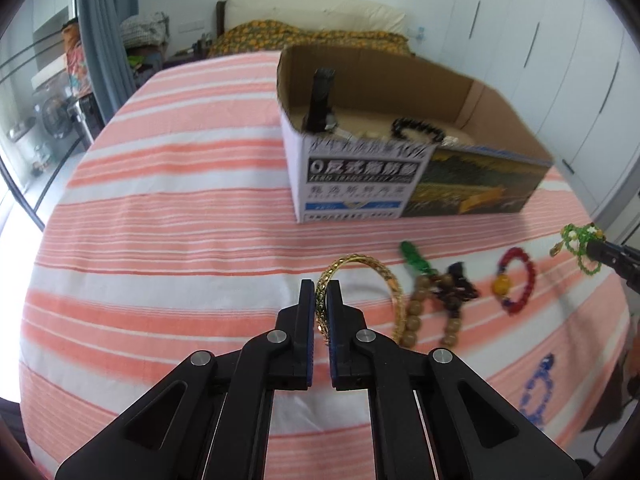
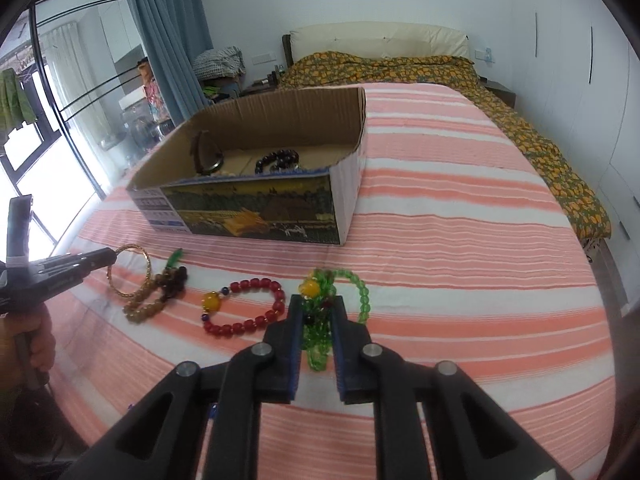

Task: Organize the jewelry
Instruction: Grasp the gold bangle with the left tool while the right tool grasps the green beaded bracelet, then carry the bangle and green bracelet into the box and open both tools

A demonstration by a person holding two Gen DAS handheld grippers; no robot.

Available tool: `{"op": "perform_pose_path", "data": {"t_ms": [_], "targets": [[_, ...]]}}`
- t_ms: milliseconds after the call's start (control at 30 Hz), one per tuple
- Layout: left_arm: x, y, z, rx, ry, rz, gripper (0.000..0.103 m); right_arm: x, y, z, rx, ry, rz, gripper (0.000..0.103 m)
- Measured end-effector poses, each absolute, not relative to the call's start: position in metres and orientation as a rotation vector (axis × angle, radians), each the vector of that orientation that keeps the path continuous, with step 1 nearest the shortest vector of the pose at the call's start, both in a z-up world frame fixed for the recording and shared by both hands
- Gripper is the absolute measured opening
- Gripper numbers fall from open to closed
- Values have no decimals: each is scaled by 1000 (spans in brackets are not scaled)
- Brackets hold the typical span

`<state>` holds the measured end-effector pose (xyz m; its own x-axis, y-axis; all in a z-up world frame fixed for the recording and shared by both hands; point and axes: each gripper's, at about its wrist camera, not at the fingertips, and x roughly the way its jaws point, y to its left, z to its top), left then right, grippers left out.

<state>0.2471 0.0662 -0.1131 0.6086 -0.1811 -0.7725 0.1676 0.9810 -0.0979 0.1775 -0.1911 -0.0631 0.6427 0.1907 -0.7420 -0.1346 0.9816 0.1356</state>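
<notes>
My left gripper (image 1: pixel 321 289) is shut on a gold bangle (image 1: pixel 362 272), pinching its left rim just above the striped bedspread. My right gripper (image 2: pixel 317 304) is shut on a green bead bracelet (image 2: pixel 352 280) with a yellow bead, lifted slightly. An open cardboard box (image 1: pixel 360 176) stands beyond; it holds a black bead bracelet (image 1: pixel 418 128) and a dark upright object (image 1: pixel 320 100). On the spread lie a red bead bracelet (image 2: pixel 244 304), brown bead bracelets (image 2: pixel 152 296), a green piece (image 1: pixel 416 258) and a blue bracelet (image 1: pixel 538 388).
The striped orange and white bedspread (image 2: pixel 460 240) covers the surface. A bed with a yellow-patterned cover (image 2: pixel 400 64) and headboard stands behind. Curtains and windows are at left, white wardrobes (image 1: pixel 540 60) at right.
</notes>
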Motion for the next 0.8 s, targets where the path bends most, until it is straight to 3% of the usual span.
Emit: {"op": "perform_pose_path", "data": {"t_ms": [500,800], "targets": [[233,78,-40,-110,775,-241,4,165,-190,-9,63,769,257,13],[271,79,14,-123,705,-260,4,217,-165,48,46,684,329,13]]}}
